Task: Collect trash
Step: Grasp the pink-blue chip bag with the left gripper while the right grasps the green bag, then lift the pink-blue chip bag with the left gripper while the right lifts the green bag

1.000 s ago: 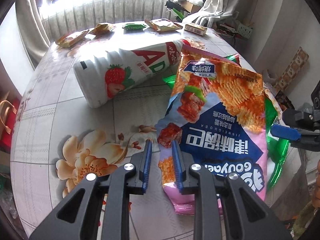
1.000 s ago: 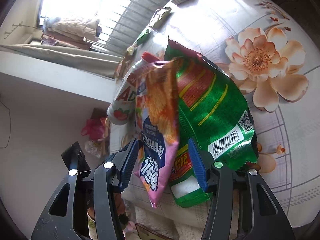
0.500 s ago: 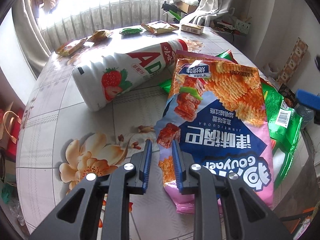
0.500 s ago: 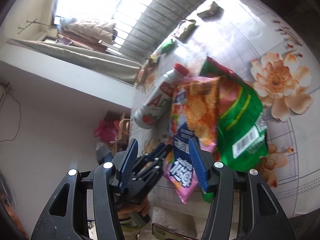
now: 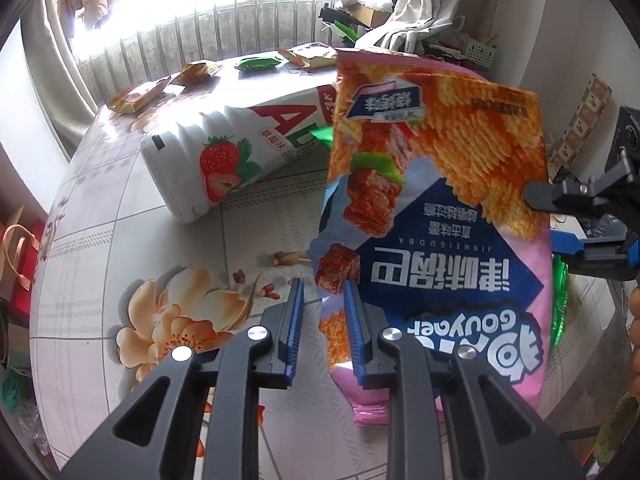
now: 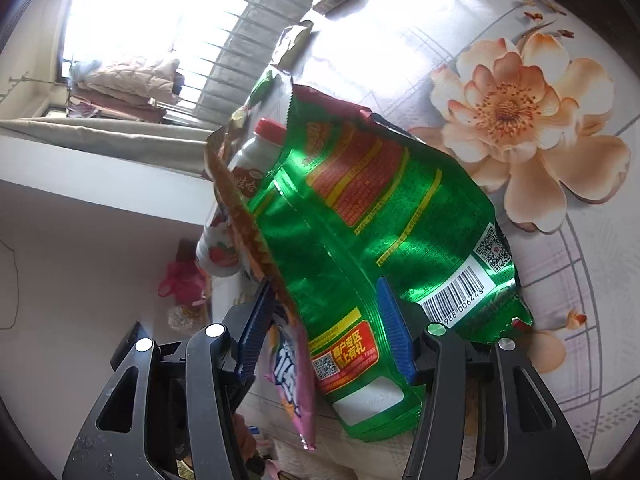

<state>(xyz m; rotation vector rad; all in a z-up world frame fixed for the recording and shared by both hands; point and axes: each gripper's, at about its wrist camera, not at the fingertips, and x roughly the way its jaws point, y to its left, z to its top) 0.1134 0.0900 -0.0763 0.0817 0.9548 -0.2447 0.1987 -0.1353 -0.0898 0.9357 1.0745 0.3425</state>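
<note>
My right claw gapes round two crisp bags, the pink-and-orange foil one and the green foil one, at the table's near edge, my left claw is narrowly parted on nothing, and the white strawberry-print bottle and far-edge small wrappers remain uncollected.

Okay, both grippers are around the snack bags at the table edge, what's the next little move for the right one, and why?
Probably close the right gripper. Its fingers are spread, with the green bag and the pink chip bag both lying between them, so shutting should pinch the two together. The left gripper is slightly open beside the pink bag's corner and holds nothing, so nothing is gripped yet.
</note>
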